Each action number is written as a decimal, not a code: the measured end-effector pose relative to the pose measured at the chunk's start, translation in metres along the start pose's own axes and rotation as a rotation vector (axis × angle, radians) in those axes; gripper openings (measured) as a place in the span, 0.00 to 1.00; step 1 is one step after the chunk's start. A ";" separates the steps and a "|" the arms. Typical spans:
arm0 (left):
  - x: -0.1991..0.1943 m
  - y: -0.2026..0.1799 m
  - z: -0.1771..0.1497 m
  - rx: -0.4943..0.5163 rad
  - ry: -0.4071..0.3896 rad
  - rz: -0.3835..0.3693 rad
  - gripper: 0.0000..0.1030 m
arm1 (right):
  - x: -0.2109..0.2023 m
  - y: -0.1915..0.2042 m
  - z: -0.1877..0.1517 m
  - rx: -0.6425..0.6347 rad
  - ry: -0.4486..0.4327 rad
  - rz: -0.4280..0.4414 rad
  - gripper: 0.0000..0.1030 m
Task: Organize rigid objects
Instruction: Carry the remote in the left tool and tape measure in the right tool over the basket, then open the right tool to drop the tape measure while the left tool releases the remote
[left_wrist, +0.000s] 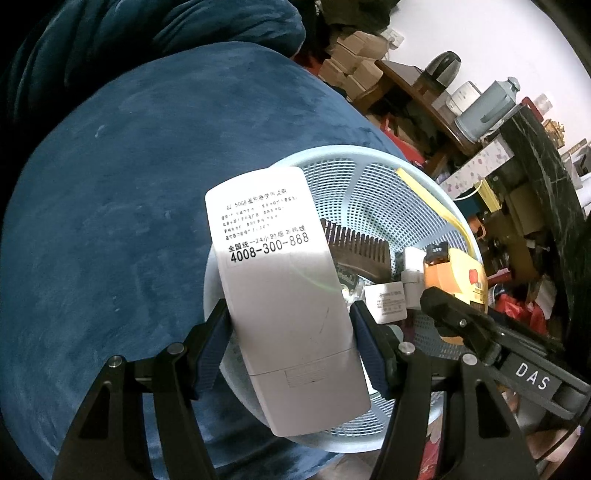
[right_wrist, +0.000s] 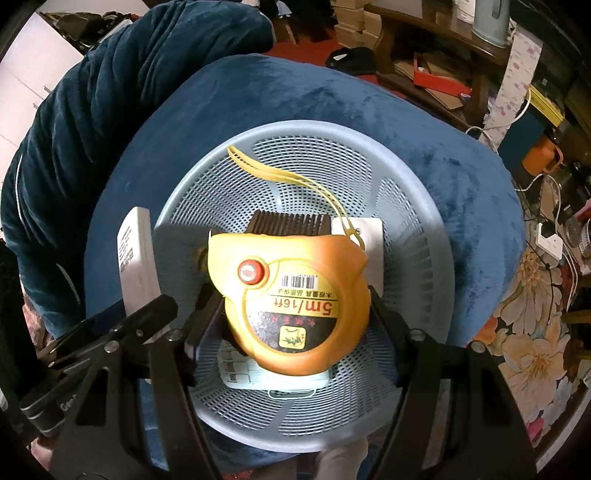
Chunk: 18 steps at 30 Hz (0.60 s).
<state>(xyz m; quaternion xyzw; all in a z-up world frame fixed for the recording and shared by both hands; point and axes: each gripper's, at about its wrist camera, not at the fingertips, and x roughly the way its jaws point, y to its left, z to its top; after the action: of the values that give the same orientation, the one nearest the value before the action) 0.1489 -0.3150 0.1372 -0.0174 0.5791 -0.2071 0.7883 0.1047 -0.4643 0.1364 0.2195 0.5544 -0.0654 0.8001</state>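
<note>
My left gripper (left_wrist: 290, 325) is shut on a white remote control (left_wrist: 280, 280), label side up, held over the left rim of a light blue mesh basket (left_wrist: 373, 177). My right gripper (right_wrist: 295, 306) is shut on a yellow tape measure (right_wrist: 291, 295) held above the middle of the basket (right_wrist: 406, 229). The basket holds a dark comb (left_wrist: 354, 243), white chargers (left_wrist: 388, 301) and a yellow strap (right_wrist: 280, 173). The tape measure (left_wrist: 458, 273) and right gripper also show in the left wrist view. The remote (right_wrist: 135, 258) shows at the left in the right wrist view.
The basket sits on a round blue velvet cushion (left_wrist: 110, 221). A person in a dark blue robe (right_wrist: 92, 110) is behind it. A cluttered wooden table with kettles (left_wrist: 480, 110) and a floral floor covering (right_wrist: 535, 332) lie to the right.
</note>
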 end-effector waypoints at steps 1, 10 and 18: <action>0.001 -0.001 0.000 0.005 0.002 0.000 0.64 | 0.001 -0.002 0.000 0.004 0.003 -0.003 0.68; 0.012 -0.009 0.004 0.026 0.020 -0.012 0.64 | 0.015 -0.011 0.002 0.030 0.052 -0.032 0.68; 0.019 -0.013 0.007 0.042 0.028 -0.023 0.64 | 0.018 -0.016 0.004 0.046 0.064 -0.048 0.68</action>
<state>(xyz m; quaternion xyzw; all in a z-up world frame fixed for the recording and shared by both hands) 0.1560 -0.3353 0.1264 -0.0047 0.5852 -0.2286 0.7780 0.1088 -0.4779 0.1165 0.2265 0.5831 -0.0901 0.7750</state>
